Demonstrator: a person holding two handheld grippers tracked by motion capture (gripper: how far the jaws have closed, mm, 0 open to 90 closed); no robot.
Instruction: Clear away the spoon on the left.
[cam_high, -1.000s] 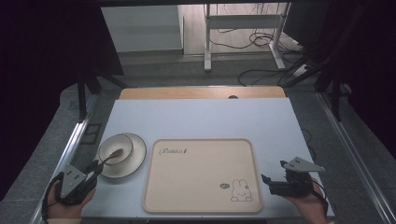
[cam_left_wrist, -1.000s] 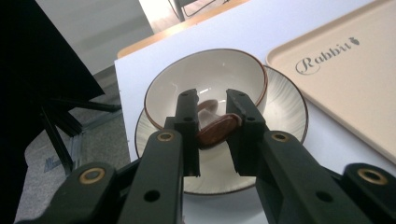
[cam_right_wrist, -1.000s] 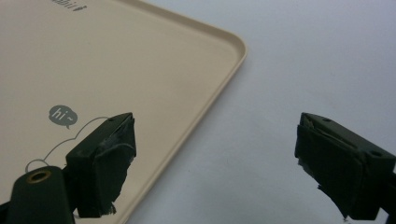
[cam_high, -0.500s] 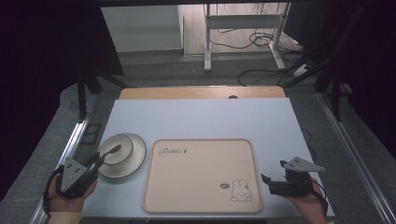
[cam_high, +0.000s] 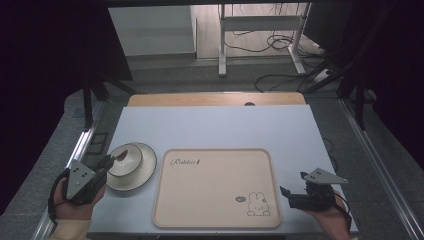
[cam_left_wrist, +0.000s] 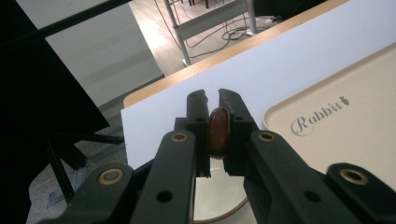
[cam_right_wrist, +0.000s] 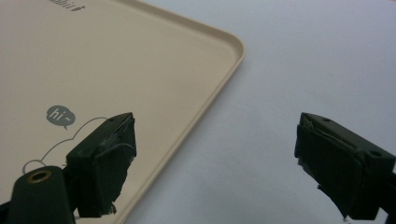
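The brown spoon handle (cam_left_wrist: 218, 131) sits clamped between the jaws of our left gripper (cam_high: 106, 164), near the left edge of the white table (cam_high: 215, 127). In the left gripper view the glossy reddish-brown piece stands upright in the narrow gap, the two black jaws pressing on it from either side. From the high view we see that gripper at the rim of a small white bowl (cam_high: 126, 159), which rests on a cream saucer (cam_high: 145, 169); something dark lies at the bowl's near-left edge where the jaws meet it, too small there for us to make out.

Just right of the saucer lies the beige tray (cam_high: 215, 187), flat on the table, with "Rabbit" lettering at its upper left and a rabbit drawing near its lower right corner.

Further right, our right gripper (cam_high: 291, 196) hovers low beside the tray's right edge. In the right gripper view its jaws stand wide apart with nothing between them, one above the tray's rim, the other above bare table.
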